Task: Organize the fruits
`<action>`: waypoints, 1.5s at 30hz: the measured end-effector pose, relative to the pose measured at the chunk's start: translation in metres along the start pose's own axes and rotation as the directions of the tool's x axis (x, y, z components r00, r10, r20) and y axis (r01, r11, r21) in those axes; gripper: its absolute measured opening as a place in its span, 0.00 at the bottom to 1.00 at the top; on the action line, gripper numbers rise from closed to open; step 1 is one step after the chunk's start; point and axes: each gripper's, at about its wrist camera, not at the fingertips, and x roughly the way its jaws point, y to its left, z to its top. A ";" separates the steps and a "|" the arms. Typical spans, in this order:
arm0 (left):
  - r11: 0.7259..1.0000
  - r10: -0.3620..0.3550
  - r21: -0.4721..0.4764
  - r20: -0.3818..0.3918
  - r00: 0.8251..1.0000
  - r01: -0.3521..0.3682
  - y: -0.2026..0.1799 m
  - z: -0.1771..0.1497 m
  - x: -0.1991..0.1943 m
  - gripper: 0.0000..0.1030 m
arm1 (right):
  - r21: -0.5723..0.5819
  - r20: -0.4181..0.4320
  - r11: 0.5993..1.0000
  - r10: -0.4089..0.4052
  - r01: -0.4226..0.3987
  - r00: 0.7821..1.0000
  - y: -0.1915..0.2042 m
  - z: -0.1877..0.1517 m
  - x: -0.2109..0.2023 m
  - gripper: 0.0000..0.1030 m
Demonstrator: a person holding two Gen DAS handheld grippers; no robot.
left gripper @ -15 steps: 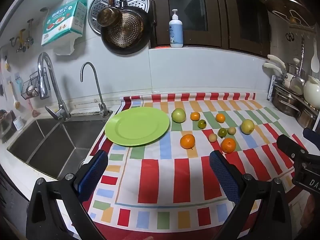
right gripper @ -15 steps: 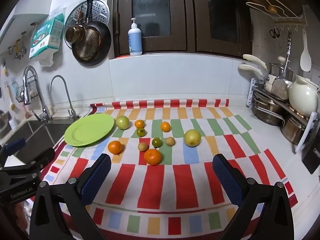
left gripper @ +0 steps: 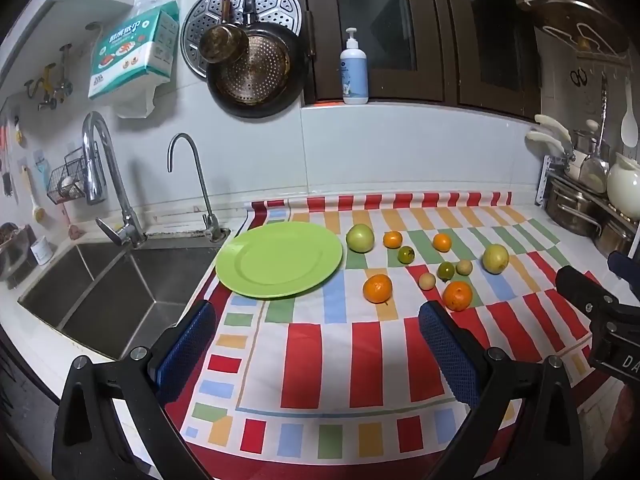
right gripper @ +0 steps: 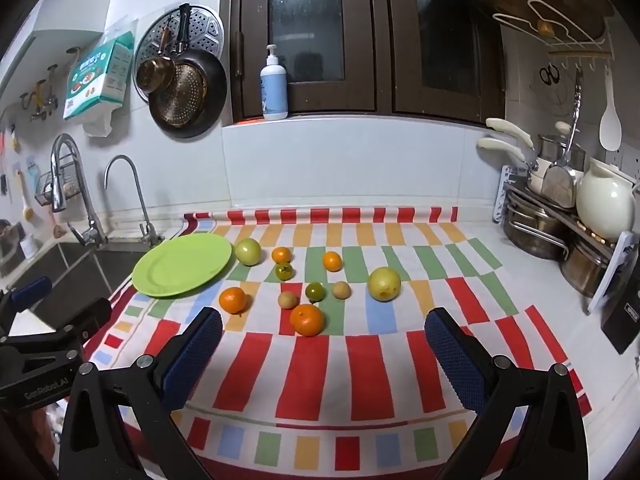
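Note:
An empty green plate (left gripper: pixel 280 260) (right gripper: pixel 182 264) lies at the left of a striped cloth, next to the sink. Right of it several fruits lie loose: a green apple (left gripper: pixel 360 238) (right gripper: pixel 248 251), a yellow-green fruit (left gripper: pixel 495 258) (right gripper: pixel 384 283), oranges such as the near ones (left gripper: pixel 377 289) (right gripper: pixel 307 319), small dark green ones (left gripper: pixel 406 255) and small tan ones (left gripper: pixel 427 281). My left gripper (left gripper: pixel 318 344) is open and empty above the cloth's front, short of the plate. My right gripper (right gripper: pixel 323 350) is open and empty, just in front of the fruits.
A steel sink (left gripper: pixel 100 284) with two taps lies left of the cloth. A rack with pots and a white jug (right gripper: pixel 604 204) stands at the right. Pans hang on the back wall; a soap bottle (right gripper: pixel 274 88) stands on the sill.
Both grippers have edged slightly forward toward the fruits; the fruits and plate have not moved.

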 end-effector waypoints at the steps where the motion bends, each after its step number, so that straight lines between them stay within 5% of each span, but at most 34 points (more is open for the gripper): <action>1: 1.000 -0.002 -0.002 0.004 1.000 0.002 0.001 0.001 -0.001 1.00 | -0.001 0.001 1.000 0.000 0.000 1.000 0.000 0.000 0.000 0.99; 45: 1.000 -0.012 -0.004 0.062 0.998 0.013 0.008 0.009 -0.016 1.00 | -0.009 0.024 1.000 0.010 -0.009 1.000 0.006 0.002 -0.005 0.99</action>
